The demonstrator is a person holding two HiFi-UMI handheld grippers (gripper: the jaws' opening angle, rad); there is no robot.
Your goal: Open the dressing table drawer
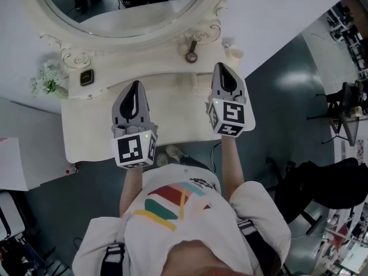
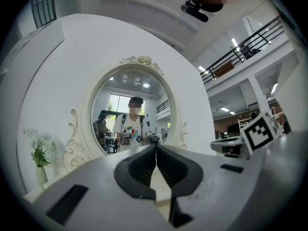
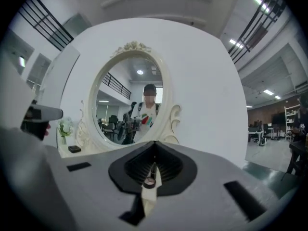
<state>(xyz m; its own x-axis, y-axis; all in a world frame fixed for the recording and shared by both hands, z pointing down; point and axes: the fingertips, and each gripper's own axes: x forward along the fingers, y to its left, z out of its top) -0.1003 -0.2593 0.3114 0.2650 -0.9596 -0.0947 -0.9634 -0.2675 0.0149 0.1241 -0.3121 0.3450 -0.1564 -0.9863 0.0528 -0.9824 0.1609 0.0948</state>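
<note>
left tool (image 1: 136, 86): hovering over the table (image 1: 86, 132) top, jaws pressing together on nothing
right tool (image 1: 221, 69): doing the same, tips meeting, pointing toward the mirror (image 1: 123, 25) (the ring-ended trinket (image 1: 191, 52) is only showing through its gap, not held)
drawer: hiding from every view; probably sitting under the table's front edge, below both tools
why: looks like they're lining up before dropping to the front
stage: not yet starting

Smooth, cream-painted dressing table (image 1: 92, 119)
</note>
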